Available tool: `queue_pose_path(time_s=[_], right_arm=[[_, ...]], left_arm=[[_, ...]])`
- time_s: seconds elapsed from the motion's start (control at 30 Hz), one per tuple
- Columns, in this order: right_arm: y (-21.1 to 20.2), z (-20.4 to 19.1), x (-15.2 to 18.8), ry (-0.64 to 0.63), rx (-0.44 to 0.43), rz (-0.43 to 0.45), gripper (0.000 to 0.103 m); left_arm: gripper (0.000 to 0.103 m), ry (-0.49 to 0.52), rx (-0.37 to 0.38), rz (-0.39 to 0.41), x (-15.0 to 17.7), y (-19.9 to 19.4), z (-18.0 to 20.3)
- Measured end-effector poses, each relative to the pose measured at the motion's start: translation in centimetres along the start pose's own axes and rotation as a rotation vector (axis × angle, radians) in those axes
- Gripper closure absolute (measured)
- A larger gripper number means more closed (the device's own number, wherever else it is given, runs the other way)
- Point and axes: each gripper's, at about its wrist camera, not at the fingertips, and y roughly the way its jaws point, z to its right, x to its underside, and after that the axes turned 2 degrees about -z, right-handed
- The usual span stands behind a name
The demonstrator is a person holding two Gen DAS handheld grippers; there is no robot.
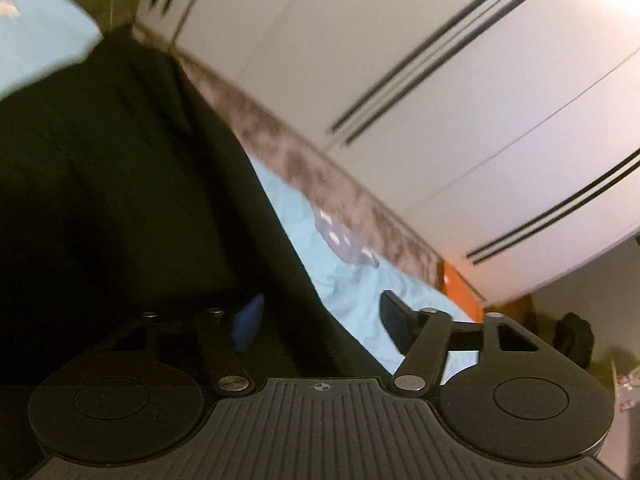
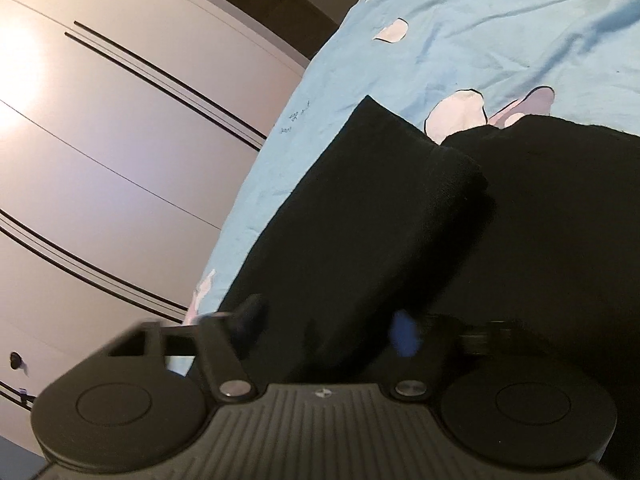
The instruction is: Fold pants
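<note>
White wardrobe doors (image 1: 440, 100) with thin black grooves fill the background in both views, and a light blue bedsheet (image 2: 500, 20) with cartoon prints covers the bed. That's the setting; now the grippers.

Left gripper (image 1: 320, 320): fingers are spread wide. The one with the blue pad (image 1: 248, 326) sits over the black fabric, the other finger (image 1: 394, 320) is out over the blue sheet, so the edge of the black pants (image 1: 120, 200) runs through the gap between them. Can't tell if either finger actually touches cloth. From this view the pants take up the whole left half, dark and hard to read, with the sheet showing to their right and a mottled brown strip (image 1: 320, 176) of the bed edge beyond that. An orange thing (image 1: 460, 288) peeks out past the sheet, blurry.

Right gripper (image 2: 326, 328): also spread apart, hovering low over the pants (image 2: 380, 220). A blue pad (image 2: 404, 334) shows on one finger, a bit blurred. Here the pants lie on the sheet in two dark layers, one flap overlapping the other, with a squared-off corner pointing up the bed. A white and pink cartoon print (image 2: 460, 114) sits right at the fabric's far edge, partly covered.
</note>
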Motion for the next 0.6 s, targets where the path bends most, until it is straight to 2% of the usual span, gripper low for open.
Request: queue_pose_path(time_s=[0.03,0.07,0.1,0.13,0.17,0.23,0.33,0.4,0.5,0.57,0.6], right_arm=[[0.2,0.2,-0.1,0.01,0.005,-0.008,0.073],[0.4,0.5,-0.2,0.029,0.002,-0.015,0.082],[0.0,0.5,0.1,0.045,-0.006,-0.014,0.088],[-0.1,0.7,0.0,0.057,-0.01,-0.013,0.094],[-0.3,0.8,0.0,0.064,-0.013,-0.01,0.095],[-0.4,1.2,-0.5,0.082,-0.027,0.005,0.1],[-1.3,0.7,-0.8,0.073,-0.011,0.006,0.1],[-2.7,-0.2,-1.4,0.038,-0.02,0.038,0.1],[-6.5,-1.5,-2.3,-0.035,-0.053,0.106,0.1],[-9.2,-1.5,-2.6,-0.078,-0.062,0.134,0.1],[-10.6,-1.2,-2.6,-0.098,-0.056,0.14,0.1]], left_arm=[[0.065,-0.023,-0.007,-0.034,-0.3,0.9,0.0],[0.077,-0.042,-0.015,-0.058,-0.4,1.5,0.0],[0.096,-0.055,-0.022,-0.075,-0.4,1.8,0.1],[0.099,-0.063,-0.022,-0.078,-0.4,1.7,0.2],[0.099,-0.045,-0.009,-0.049,-0.1,1.0,0.4],[0.099,0.033,0.002,0.012,1.7,-2.0,1.6],[0.099,0.08,0.045,0.06,3.4,-7.8,2.4],[0.099,0.085,0.103,0.101,4.8,-13.1,2.5],[0.099,0.073,0.183,0.167,9.4,-20.9,1.0],[0.099,0.051,0.181,0.176,13.6,-25.0,-1.5],[0.099,0.022,0.173,0.169,15.6,-25.8,-3.0]])
